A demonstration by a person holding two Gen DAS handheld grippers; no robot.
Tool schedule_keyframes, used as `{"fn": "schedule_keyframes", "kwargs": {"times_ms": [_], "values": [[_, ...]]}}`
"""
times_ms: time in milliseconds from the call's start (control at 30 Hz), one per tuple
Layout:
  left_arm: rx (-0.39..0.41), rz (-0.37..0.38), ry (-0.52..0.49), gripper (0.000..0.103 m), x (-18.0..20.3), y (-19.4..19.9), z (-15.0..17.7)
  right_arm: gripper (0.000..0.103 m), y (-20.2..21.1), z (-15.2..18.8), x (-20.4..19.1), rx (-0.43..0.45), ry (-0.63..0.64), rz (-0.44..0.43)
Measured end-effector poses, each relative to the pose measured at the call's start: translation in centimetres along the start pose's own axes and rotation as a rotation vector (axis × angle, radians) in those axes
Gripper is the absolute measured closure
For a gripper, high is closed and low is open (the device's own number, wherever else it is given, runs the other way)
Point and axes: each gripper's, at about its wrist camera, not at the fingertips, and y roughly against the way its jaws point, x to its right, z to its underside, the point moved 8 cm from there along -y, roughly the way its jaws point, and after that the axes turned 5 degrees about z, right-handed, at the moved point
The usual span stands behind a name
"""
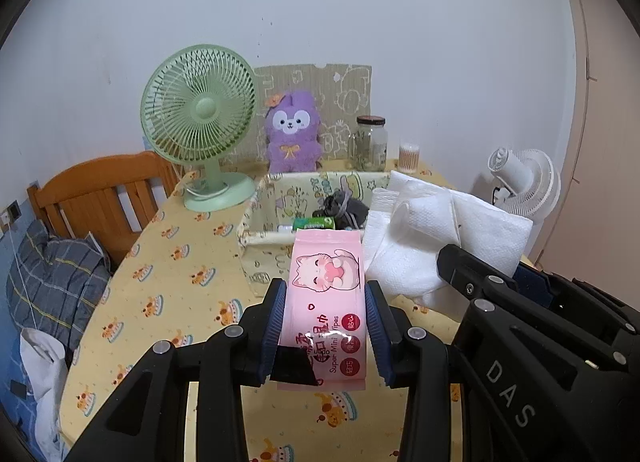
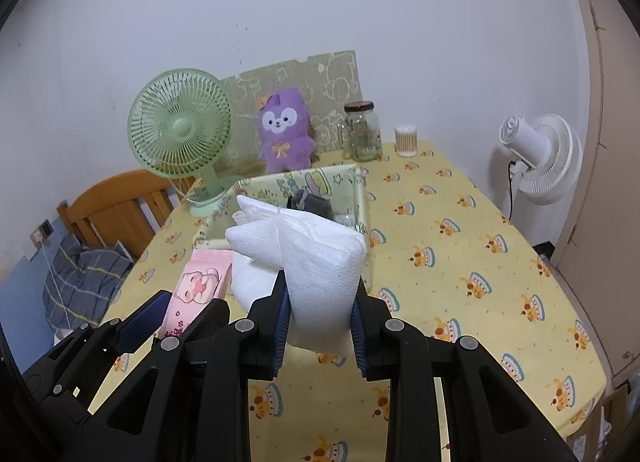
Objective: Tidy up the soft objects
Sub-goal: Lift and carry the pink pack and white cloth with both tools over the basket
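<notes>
My left gripper [image 1: 325,298] is shut on a pink pack of wet wipes [image 1: 326,294] with a cat picture, held above the yellow tablecloth. Beside it, my right gripper [image 2: 320,298] is shut on a folded wad of white tissue paper [image 2: 316,262], also lifted off the table. In the left wrist view the tissue paper [image 1: 440,230] and the right gripper's black body sit to the right; in the right wrist view the pink pack [image 2: 196,286] shows at the left. Just beyond both stands a patterned fabric storage box [image 1: 256,218] holding a grey item [image 1: 344,206] and a green packet [image 1: 314,223].
A green desk fan [image 1: 200,122], a purple plush toy [image 1: 292,134], a glass jar [image 1: 370,142] and a cotton-swab tub [image 1: 409,158] line the table's far edge by the wall. A white fan [image 2: 540,158] stands right of the table. A wooden bed frame [image 1: 96,190] lies to the left.
</notes>
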Motion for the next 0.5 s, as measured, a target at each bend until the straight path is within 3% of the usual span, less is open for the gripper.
{"fn": "schedule_keyframes", "kwargs": {"times_ms": [500], "values": [[0.061, -0.009, 0.001, 0.063, -0.5, 1.4, -3.2, 0.072, 1.6, -3.5, -1.1, 0.056, 0.025, -0.011]]}}
